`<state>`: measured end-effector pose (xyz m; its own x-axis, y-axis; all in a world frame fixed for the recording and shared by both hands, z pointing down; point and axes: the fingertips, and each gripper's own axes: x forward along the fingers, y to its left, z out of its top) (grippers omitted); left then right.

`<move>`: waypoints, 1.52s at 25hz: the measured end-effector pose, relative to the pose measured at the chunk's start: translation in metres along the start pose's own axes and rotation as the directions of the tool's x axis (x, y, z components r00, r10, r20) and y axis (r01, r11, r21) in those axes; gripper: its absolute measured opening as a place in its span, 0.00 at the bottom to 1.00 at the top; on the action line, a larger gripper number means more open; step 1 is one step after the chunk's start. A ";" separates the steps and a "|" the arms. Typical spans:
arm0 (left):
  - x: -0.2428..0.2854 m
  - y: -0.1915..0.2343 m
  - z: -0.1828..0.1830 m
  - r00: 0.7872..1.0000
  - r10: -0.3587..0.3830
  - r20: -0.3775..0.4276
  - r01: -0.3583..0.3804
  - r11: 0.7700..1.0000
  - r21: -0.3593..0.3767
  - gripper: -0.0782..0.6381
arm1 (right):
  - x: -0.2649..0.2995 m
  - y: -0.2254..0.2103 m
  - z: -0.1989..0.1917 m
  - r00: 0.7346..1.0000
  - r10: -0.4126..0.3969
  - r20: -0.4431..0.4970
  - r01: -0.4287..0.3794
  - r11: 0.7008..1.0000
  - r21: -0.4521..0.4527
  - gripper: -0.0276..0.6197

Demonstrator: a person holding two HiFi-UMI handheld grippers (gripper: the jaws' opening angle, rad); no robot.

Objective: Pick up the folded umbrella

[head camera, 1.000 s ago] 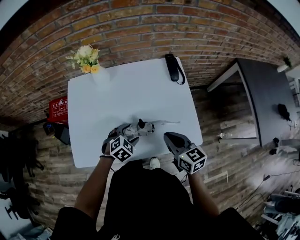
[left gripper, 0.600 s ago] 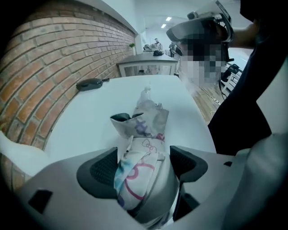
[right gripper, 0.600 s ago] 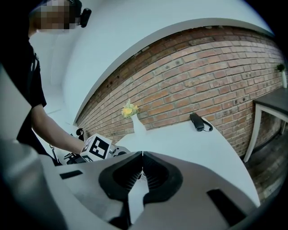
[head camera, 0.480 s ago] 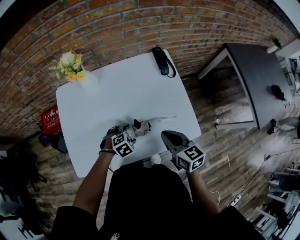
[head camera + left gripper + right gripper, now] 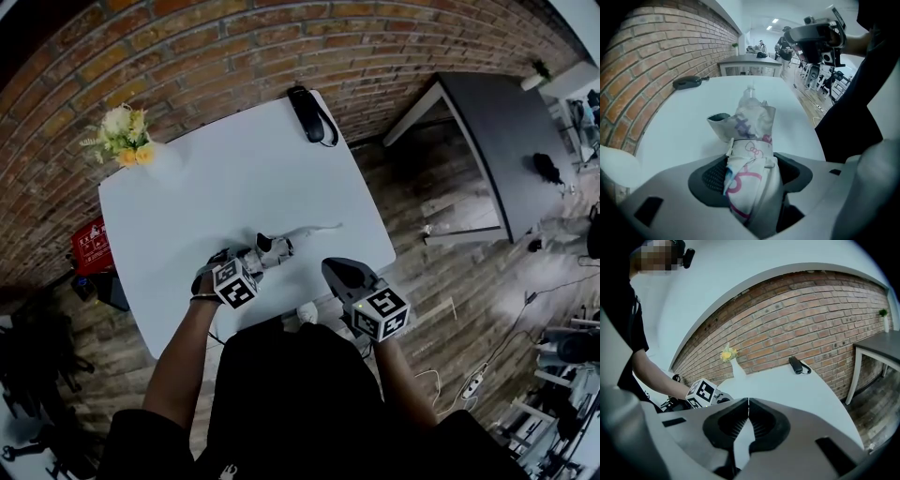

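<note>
**Umbrella gripped, lift not yet made**

My left gripper points steeply down at the white table. Its jaws have just been closing and now pinch the near end of the folded umbrella, whose patterned cloth fills the gap between the pads. The rest of it lies flat on the table, near the front edge. I judge the grasp made and only the lift left. My right gripper waits nearby, jaws pressed together on nothing.
</note>
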<state>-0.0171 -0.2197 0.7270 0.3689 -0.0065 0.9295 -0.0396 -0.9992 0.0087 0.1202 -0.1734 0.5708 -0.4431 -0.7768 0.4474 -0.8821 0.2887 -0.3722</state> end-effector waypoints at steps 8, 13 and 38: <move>-0.013 0.001 0.002 0.996 0.039 0.075 -0.028 0.990 -0.139 0.50 | -0.002 0.000 0.002 1.000 0.025 0.006 -0.025 1.000 -0.014 0.08; -0.031 0.003 0.008 0.986 0.093 0.141 -0.053 0.963 -0.263 0.50 | -0.006 0.003 0.008 0.998 0.057 0.019 -0.056 0.998 -0.035 0.08; -0.225 0.025 0.051 0.704 0.547 0.452 -0.150 0.737 -0.659 0.50 | -0.012 0.052 0.091 0.949 0.274 0.158 -0.244 0.951 -0.189 0.08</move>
<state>-0.0540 -0.2456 0.4989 0.6581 -0.5696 0.4924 -0.6964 -0.7091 0.1106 0.0939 -0.2003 0.4717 -0.6370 -0.7460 0.1942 -0.7615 0.5698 -0.3090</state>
